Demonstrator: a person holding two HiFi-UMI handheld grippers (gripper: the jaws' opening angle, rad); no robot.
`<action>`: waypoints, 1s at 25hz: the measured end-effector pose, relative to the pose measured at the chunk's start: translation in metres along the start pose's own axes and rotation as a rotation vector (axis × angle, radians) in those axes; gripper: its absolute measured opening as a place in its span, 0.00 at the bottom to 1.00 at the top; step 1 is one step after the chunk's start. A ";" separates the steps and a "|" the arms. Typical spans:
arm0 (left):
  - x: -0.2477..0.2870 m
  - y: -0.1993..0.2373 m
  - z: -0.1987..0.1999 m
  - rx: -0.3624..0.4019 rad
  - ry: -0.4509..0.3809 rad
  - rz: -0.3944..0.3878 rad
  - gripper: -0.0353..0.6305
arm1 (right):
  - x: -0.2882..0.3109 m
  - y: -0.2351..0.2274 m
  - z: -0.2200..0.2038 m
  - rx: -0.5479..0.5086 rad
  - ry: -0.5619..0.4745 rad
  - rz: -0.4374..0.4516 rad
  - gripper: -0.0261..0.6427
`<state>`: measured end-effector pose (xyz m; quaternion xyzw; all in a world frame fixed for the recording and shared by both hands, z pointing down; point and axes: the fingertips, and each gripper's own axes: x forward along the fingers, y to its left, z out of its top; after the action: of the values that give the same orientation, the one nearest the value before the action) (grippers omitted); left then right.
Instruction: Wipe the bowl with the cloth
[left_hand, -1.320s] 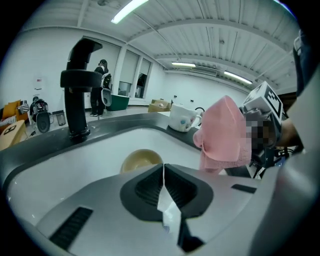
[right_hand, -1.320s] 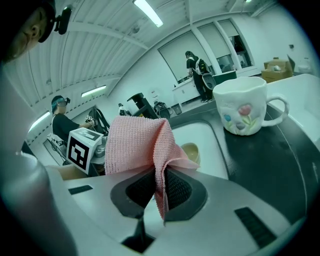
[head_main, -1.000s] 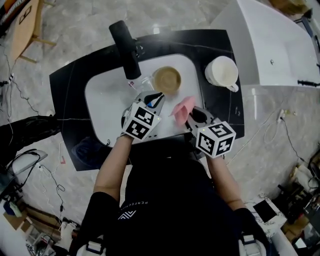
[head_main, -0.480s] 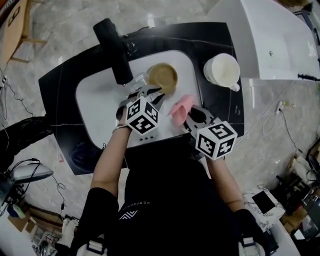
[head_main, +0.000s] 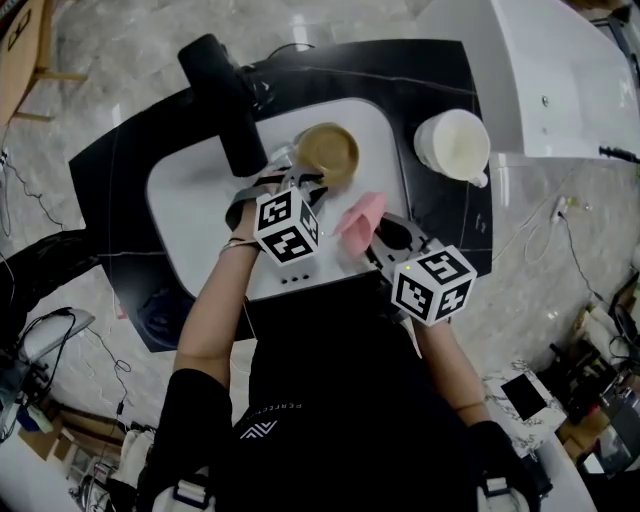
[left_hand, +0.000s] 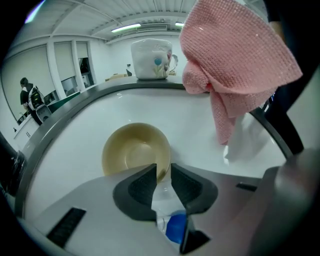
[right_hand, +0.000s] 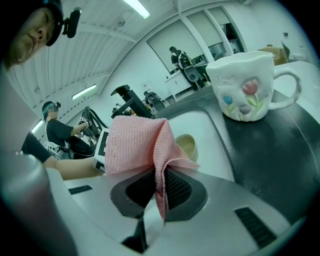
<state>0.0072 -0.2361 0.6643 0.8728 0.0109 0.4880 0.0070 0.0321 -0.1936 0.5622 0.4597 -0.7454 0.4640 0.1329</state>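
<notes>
Now the left gripper, jaws almost together, is pinching the near rim of the tan round bowl in the white sink, seemingly steadying it. Beside the bowl, the right gripper is clamping the pink knitted cloth tight, ready for wiping.

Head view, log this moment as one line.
left claw: shut on bowl rim | right claw: shut on cloth | cloth: apart from bowl | wipe: not started

Floor: grey-white marbled tile on all sides. Wooden chair: upper left of the head view. White table: upper right. Loose cables: right centre. Ceiling light strips and glazed partitions: top of the gripper views.
</notes>
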 end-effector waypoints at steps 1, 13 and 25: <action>0.001 0.000 0.001 0.010 -0.001 -0.003 0.19 | 0.001 0.000 0.000 0.003 0.001 -0.002 0.11; -0.001 -0.004 0.011 0.103 -0.050 0.001 0.12 | 0.002 0.000 0.000 0.016 -0.009 -0.015 0.11; -0.032 0.002 0.027 0.086 -0.141 0.095 0.07 | -0.014 -0.003 0.008 -0.023 -0.051 -0.024 0.11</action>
<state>0.0136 -0.2385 0.6233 0.9039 -0.0103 0.4243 -0.0528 0.0434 -0.1924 0.5509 0.4789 -0.7483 0.4417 0.1247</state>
